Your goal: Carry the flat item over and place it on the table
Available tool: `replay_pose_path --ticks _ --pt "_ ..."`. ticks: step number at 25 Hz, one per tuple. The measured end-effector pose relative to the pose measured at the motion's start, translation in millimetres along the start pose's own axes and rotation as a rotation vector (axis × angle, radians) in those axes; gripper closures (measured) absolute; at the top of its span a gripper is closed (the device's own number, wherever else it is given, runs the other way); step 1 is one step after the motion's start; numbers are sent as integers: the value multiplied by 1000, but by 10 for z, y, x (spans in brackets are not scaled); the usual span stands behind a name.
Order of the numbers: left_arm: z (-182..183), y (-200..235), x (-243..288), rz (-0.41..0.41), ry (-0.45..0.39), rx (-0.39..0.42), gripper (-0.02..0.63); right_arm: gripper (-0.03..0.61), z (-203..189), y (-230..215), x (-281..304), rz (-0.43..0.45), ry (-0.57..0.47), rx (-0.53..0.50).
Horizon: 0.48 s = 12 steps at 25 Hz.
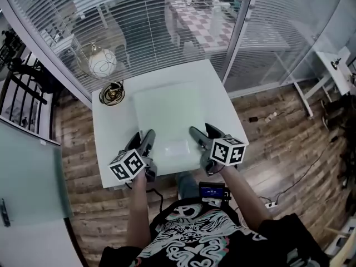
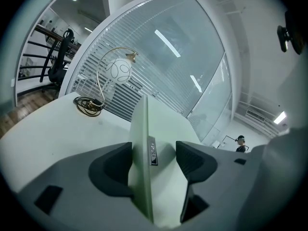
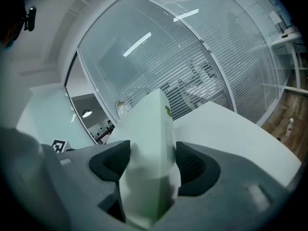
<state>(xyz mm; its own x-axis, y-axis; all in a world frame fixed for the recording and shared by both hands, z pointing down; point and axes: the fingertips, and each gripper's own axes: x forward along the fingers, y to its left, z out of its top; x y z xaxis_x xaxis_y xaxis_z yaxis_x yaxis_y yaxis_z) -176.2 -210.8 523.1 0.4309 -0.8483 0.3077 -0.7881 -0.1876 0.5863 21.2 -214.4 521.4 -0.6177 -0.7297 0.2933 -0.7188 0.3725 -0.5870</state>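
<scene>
A pale green flat panel (image 1: 167, 115) lies on the white table (image 1: 111, 129), its near edge toward me. My left gripper (image 1: 144, 137) holds the panel's near left corner and my right gripper (image 1: 201, 130) the near right corner. In the left gripper view the panel (image 2: 140, 138) runs edge-on between the jaws of that gripper (image 2: 153, 165), with a small dark strip on its edge. In the right gripper view the panel (image 3: 149, 138) fills the space between the jaws of that gripper (image 3: 153, 165). Both grippers look shut on it.
A globe lamp on a curved wire stand (image 1: 103, 63) and a coil of cable (image 1: 112, 93) sit at the table's far left corner. Glass walls with blinds (image 1: 183, 26) stand right behind the table. Wooden floor (image 1: 278, 143) lies on both sides.
</scene>
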Motion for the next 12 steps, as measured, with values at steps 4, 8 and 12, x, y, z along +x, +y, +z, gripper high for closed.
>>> replay_pose_path --ticks 4,8,12 --pt "87 20 60 3 -5 7 333 293 50 -7 90 14 -5 9" --pt "44 82 79 10 -6 -6 333 293 5 -39 154 17 10 7" --pt "-12 162 143 11 5 -26 334 293 -21 -89 206 6 25 8"
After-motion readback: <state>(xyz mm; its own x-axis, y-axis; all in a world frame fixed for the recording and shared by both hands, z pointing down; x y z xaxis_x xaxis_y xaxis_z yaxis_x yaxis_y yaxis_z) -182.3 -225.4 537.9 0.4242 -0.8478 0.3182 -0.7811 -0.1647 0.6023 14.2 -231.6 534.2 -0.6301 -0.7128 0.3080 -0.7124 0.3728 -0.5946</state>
